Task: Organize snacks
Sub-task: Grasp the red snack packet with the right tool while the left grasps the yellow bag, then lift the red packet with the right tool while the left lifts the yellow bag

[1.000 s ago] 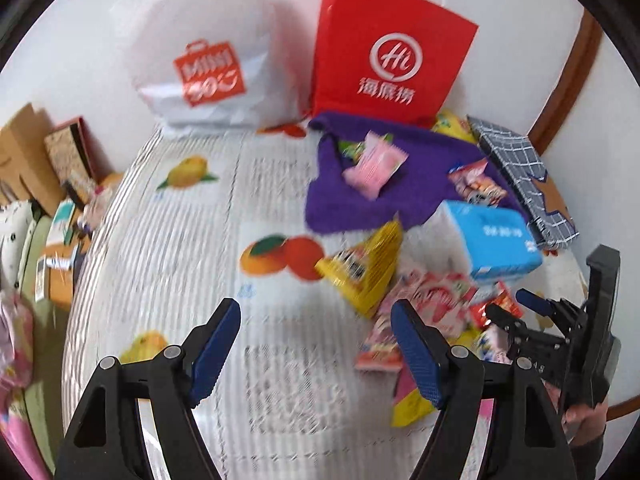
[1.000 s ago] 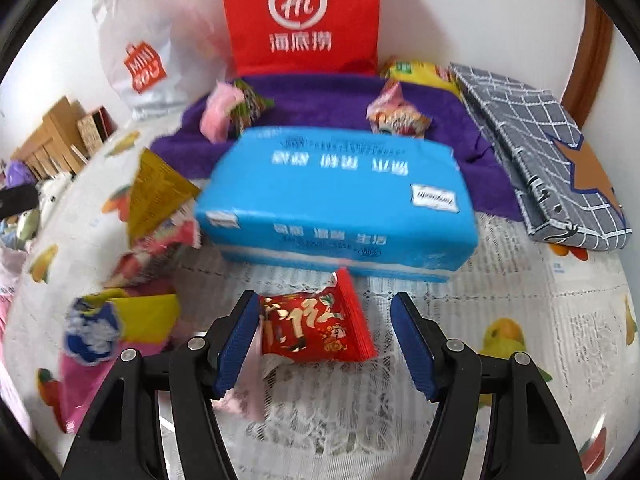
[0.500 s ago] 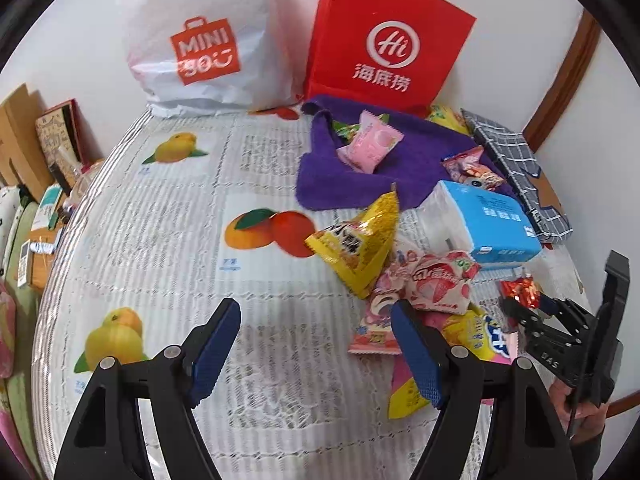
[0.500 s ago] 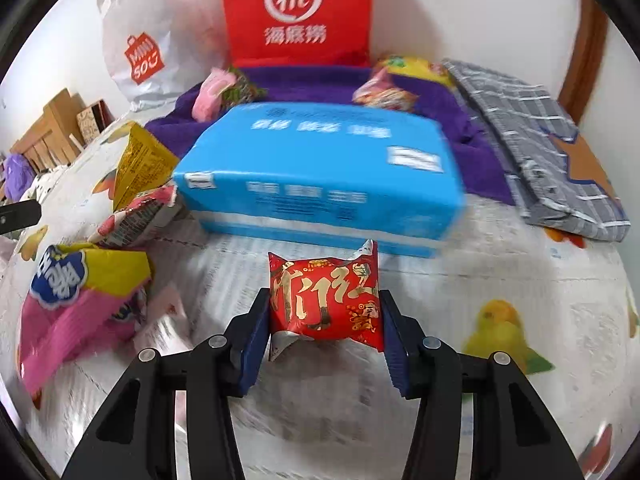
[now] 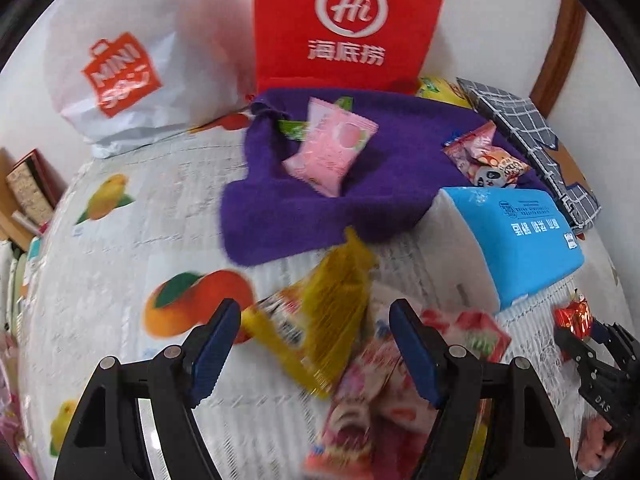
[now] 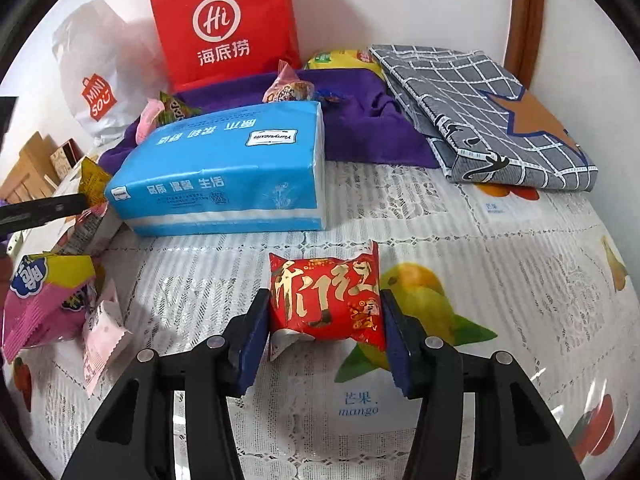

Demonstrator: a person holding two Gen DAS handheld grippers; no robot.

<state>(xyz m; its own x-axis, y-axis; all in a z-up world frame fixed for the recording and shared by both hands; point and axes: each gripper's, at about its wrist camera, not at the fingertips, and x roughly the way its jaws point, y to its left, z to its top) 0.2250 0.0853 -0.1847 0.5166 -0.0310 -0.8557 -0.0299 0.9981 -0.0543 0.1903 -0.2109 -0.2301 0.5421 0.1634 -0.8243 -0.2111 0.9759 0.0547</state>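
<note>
our right gripper [image 6: 324, 336] hugs the red snack [image 6: 326, 300] between its two blue pads, and both pads press on its sides. the jaws are letting go a tiny bit, but the snack is not loose. it sits a little above the table cloth [image 6: 500, 240], over a mango picture.

our left gripper [image 5: 314, 344] has its jaws wide, and they are closing. the yellow bag [image 5: 320, 312] lies on the cloth in the gap between them. the pads do not touch it. the picture is blurry here. a pink and white bag [image 5: 376, 412] lies right next to the yellow one, under the right pad.

in the right view, a purple and yellow bag [image 6: 44, 300] lies to the left, with a small white and pink pack [image 6: 102, 340] beside it.

a bit further back lies the blue tissue pack [image 6: 224, 172], flat on the cloth. behind it is the purple towel [image 5: 360, 184]. on the towel lie a pink snack [image 5: 332, 144] with a green pack peeking out under it, and a panda snack [image 5: 486, 160]. the folded grey cloth [image 6: 480, 108] lies to the right of the towel, and touches it.

at the very back, by the wall, stand the red bag [image 5: 352, 24] and the white bag [image 5: 132, 60]. a yellow pack [image 6: 344, 58] hides partly behind the towel.
</note>
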